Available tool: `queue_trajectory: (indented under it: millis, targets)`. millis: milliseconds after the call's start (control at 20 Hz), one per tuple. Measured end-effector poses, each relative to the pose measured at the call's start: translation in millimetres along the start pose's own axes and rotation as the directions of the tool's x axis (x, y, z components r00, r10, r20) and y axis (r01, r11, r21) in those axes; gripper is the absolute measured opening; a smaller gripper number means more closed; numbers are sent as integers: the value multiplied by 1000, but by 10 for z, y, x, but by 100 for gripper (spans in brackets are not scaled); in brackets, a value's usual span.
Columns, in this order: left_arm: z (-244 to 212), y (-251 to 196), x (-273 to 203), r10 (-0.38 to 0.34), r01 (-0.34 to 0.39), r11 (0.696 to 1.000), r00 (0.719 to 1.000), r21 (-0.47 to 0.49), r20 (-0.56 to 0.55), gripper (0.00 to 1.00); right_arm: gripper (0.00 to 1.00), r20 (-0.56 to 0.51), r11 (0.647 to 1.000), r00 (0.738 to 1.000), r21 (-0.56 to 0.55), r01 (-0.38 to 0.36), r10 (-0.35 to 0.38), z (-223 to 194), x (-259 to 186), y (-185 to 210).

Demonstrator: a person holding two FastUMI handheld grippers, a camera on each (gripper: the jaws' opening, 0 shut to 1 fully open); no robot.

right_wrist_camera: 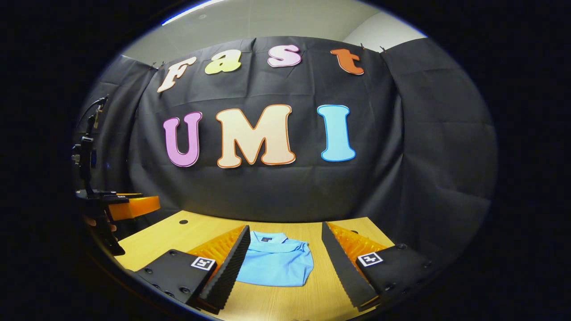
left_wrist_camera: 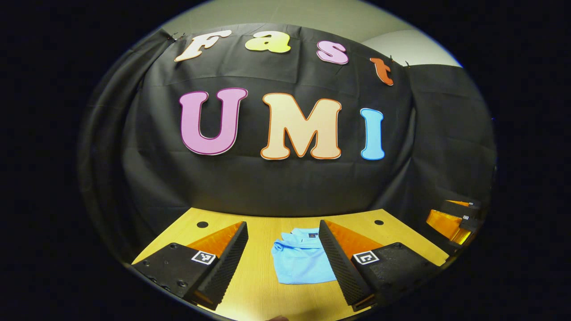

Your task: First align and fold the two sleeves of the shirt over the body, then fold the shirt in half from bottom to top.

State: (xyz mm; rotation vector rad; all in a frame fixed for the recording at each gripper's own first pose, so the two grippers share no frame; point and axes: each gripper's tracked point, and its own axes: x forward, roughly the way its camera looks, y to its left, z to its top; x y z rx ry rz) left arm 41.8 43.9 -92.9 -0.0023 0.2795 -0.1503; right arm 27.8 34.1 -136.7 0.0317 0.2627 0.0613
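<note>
Left gripper (left_wrist_camera: 283,263) and right gripper (right_wrist_camera: 285,267): jaws spread wide, empty, raised above the table (right_wrist_camera: 147,240). Beyond them, blue shirt (right_wrist_camera: 276,265) lies on the tabletop as a compact folded bundle, collar farthest; folding looks complete, so nothing further seems required beyond keeping clear.

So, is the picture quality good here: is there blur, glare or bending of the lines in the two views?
Left gripper view: sharp, no motion blur; the fisheye curves the table edge; the blue shirt is evenly lit, without glare. Right gripper view: also sharp; the wall cloth bulges outward; the shirt casts almost no shadow on the table.
</note>
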Motion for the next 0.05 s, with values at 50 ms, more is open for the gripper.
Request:
queue_trajectory:
  millis: [50]
  targets:
    - [15,-26,-1,-5,5,1000,1000,3,1,95,99,1,1000,1000,3,-4,4,8,-14,2]
